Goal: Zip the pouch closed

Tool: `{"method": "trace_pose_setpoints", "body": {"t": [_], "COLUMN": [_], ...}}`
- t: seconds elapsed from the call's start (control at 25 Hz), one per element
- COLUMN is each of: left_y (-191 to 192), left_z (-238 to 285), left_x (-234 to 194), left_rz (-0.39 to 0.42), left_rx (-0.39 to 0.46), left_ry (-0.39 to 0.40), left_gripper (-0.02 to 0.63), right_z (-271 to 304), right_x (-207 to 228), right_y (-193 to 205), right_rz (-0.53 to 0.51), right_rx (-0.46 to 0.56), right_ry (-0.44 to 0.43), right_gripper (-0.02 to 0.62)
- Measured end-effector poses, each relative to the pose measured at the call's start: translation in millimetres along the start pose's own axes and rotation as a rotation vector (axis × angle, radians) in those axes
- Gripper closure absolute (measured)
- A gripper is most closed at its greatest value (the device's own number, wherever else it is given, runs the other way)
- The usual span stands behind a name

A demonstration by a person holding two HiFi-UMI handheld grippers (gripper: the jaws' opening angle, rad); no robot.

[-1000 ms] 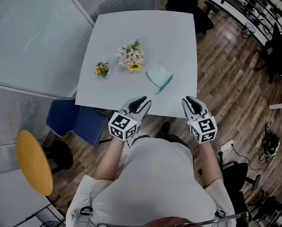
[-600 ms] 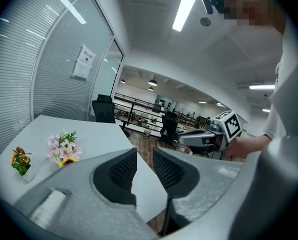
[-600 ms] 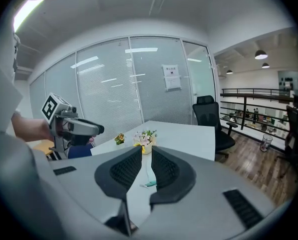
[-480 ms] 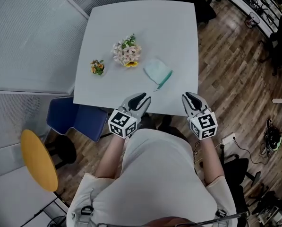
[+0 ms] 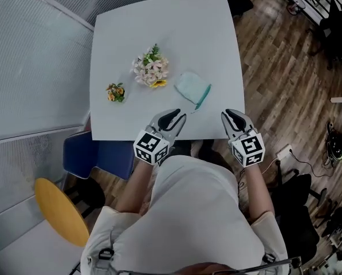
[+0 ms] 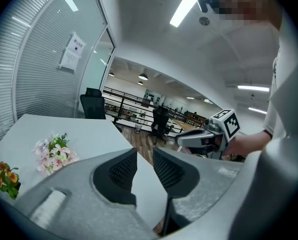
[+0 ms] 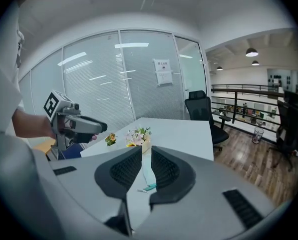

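Grippers sit level at the near edge of the white tabletop [image 5: 216, 39], one in each hand, well apart from each other.

Left gripper [image 6: 145, 156]: jaws a narrow slot apart, nothing between them. Bare tabletop shows through the gap.

Right gripper [image 7: 146, 156]: likewise parted by a thin gap, holding nothing. In its own view the pouch shows through that gap, farther off on the tabletop.

Left of the left gripper, off the tabletop: blue chair [image 5: 93, 156] tucked under the edge, and a yellow stool [image 5: 61, 209] nearer the person.

Pouch [image 5: 189, 85]: pale mint, lying flat, ahead of both grippers and between their lines.
- Ahead and slightly right of the left gripper, ahead and left of the right gripper.
- Apart from both grippers.
- Teal zipper [image 5: 203, 97] runs along the edge on the right gripper's side. How far it is zipped, cannot tell.

Bouquet [image 5: 150, 71], pale pink and white flowers: beyond the pouch, ahead and left of the left gripper. It is near the pouch, not touching it.

Small orange bunch [image 5: 115, 91]: left of the bouquet, apart from it.

Farther out: ribbed glass partition [image 5: 33, 67] off to the left of the left gripper, wooden floor [image 5: 285, 67] to the right of the right gripper, black office chair [image 7: 201, 111] past the far edge.
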State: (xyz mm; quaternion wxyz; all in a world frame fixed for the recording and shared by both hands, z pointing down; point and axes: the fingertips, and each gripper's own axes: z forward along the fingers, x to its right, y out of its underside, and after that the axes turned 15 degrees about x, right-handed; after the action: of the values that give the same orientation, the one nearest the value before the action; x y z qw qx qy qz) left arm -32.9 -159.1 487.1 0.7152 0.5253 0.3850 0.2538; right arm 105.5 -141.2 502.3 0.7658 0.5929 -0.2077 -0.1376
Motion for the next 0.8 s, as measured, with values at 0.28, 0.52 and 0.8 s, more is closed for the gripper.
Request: {"method": "trace_pose_setpoints", "body": {"t": [0.28, 0.52, 0.8], "left_y": [21.9, 52.9, 105.8], "left_z": [12.4, 24.1, 42.5], "left_x": [-33.9, -50.3, -60.9], "left_rz": [-0.027, -0.052, -0.070], "left_rx": [-0.068, -0.128, -0.215], "left_ry": [0.105, 0.186, 0.264], "left_gripper": [0.509, 0.509, 0.509], "right_z": [25.4, 44.8, 61.4], "right_x": [-6.1, -6.3, -8.7], "right_y": [18.9, 46.8, 97.9], "right_rz": [0.011, 0.034, 0.086], "right_rx": [-0.041, -0.082, -0.161], "right_ry": [0.065, 0.103, 0.120], "right_gripper": [0.538, 0.538, 0.538]}}
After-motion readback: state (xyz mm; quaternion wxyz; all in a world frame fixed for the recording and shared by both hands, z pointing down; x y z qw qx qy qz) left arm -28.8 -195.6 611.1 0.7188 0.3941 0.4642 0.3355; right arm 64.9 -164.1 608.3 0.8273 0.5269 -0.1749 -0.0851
